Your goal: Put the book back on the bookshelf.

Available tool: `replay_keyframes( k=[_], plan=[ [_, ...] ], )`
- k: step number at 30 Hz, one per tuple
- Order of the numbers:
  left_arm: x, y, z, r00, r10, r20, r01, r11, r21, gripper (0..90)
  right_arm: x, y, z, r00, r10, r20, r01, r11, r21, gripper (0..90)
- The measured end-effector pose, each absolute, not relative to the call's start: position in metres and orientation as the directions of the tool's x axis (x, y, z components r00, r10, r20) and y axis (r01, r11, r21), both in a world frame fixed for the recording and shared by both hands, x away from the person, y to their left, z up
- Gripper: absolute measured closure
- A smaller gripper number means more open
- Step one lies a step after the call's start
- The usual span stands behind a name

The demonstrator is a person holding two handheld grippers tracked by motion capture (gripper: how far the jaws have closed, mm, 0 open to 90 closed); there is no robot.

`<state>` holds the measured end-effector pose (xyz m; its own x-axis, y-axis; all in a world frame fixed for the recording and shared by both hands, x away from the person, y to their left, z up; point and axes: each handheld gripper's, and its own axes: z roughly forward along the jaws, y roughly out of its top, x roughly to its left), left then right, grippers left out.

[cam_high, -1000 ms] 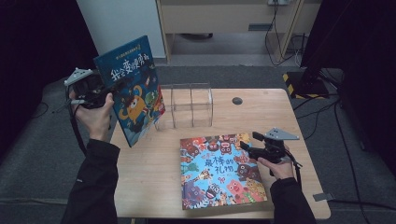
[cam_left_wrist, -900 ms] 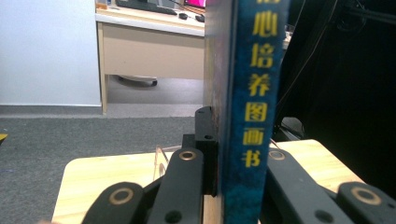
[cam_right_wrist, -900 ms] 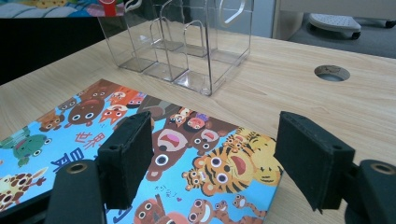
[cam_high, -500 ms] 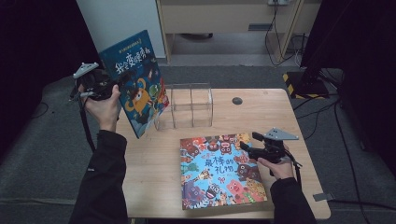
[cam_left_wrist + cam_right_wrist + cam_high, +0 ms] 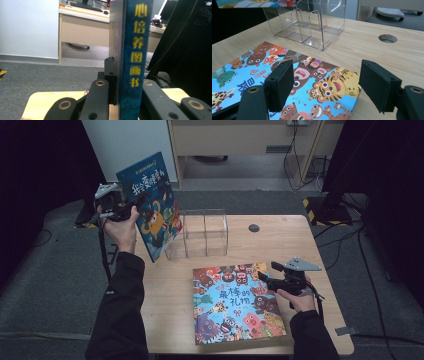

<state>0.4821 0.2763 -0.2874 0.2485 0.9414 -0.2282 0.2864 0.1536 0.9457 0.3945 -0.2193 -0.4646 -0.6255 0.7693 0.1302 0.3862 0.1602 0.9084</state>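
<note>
1. Blue book (image 5: 150, 202) is clamped at its spine by the left gripper (image 5: 131, 206), held tilted over the counter (image 5: 280, 237), apparently just left of the clear organizer (image 5: 202, 232).
2. Right gripper (image 5: 266, 281): jaws released, hovering over the second book (image 5: 235, 302), flat on the counter.

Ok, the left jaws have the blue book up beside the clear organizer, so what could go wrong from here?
1. The left gripper pinches the blue book only at one edge; it hangs tilted and might swing or slip.
2. Its lower corner is close to the clear organizer, which looks light and could get pushed or tipped.
3. The right gripper, jaws open, hovers over the animal book and is not steadying the organizer.
</note>
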Motion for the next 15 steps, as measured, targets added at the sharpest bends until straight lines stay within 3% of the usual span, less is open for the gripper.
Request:
replay_keyframes(
  k=[15],
  plan=[
    [0.505,0.266,-0.307,0.221,0.949,-0.225,0.302,0.153,0.941,82.8,0.394,-0.216,-0.469,-0.625,0.769,0.132,0.396,0.167,0.903,28.2]
  ],
)
